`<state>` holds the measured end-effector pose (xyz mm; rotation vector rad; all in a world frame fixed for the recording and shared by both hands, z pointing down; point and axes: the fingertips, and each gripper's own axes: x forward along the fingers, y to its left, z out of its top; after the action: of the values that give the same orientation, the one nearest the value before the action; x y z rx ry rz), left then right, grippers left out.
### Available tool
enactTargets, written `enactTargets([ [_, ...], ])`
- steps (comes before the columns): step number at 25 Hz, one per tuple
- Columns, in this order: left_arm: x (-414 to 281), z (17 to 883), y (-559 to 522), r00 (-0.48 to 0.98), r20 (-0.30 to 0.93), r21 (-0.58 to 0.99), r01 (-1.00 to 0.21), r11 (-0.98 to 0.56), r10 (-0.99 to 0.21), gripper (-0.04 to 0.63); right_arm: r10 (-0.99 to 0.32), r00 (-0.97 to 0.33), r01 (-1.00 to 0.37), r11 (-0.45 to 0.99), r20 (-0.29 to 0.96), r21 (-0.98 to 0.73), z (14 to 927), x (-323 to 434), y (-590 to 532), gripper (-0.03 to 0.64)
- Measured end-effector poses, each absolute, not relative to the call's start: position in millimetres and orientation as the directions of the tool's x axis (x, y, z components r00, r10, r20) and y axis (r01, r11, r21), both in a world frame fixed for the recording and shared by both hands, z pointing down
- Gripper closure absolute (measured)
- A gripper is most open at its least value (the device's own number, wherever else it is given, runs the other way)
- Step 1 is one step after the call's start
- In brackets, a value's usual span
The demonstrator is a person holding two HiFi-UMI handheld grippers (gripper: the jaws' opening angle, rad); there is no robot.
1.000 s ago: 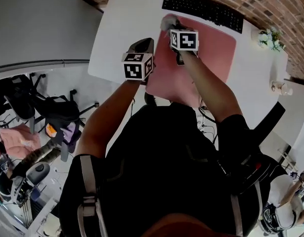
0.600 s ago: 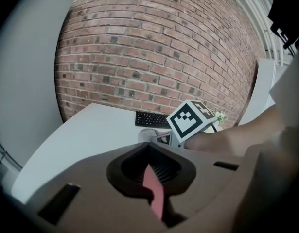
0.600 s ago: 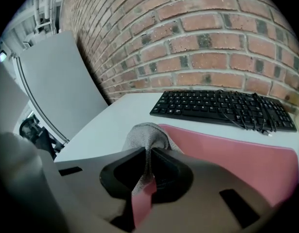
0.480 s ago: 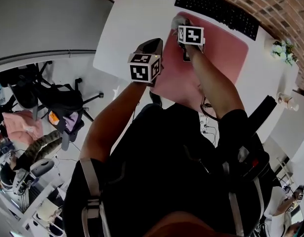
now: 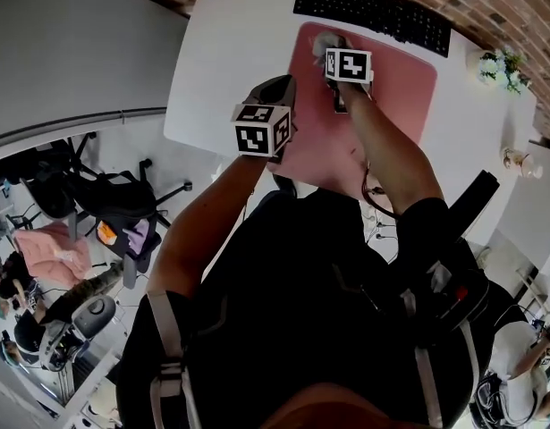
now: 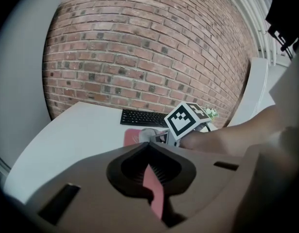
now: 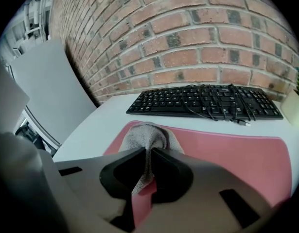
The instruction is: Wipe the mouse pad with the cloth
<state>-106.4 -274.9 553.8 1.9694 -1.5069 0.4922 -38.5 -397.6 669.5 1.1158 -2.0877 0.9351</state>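
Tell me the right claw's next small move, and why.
Probably drag the cloth rightward across the mouse pad. The right claw is shut on the cloth, which sits at the pad's far left corner near the keyboard, and most of the pink surface lies bare to its right.

The cloth (image 7: 149, 136), at the centre of the right gripper view, looked like a soft, nubbly grey weave. The mouse pad (image 7: 227, 149) beneath it was smooth, matt pink. The right gripper (image 7: 149, 152) at the bottom was matt, moulded, greyish plastic. Higher up, the keyboard (image 7: 202, 103) was matt black plastic, the table (image 7: 105, 123) smooth white, and the wall (image 7: 188, 33) rough brick.
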Motion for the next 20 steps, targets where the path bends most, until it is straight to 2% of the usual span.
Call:
enactTargets([
  [20,-26,555,-284,0.421,0.601,0.245,-0.906,-0.344,-0.679,0.595,-0.526,-0.363,-0.932,0.223,0.769,-0.287,674,89,-391,0.575],
])
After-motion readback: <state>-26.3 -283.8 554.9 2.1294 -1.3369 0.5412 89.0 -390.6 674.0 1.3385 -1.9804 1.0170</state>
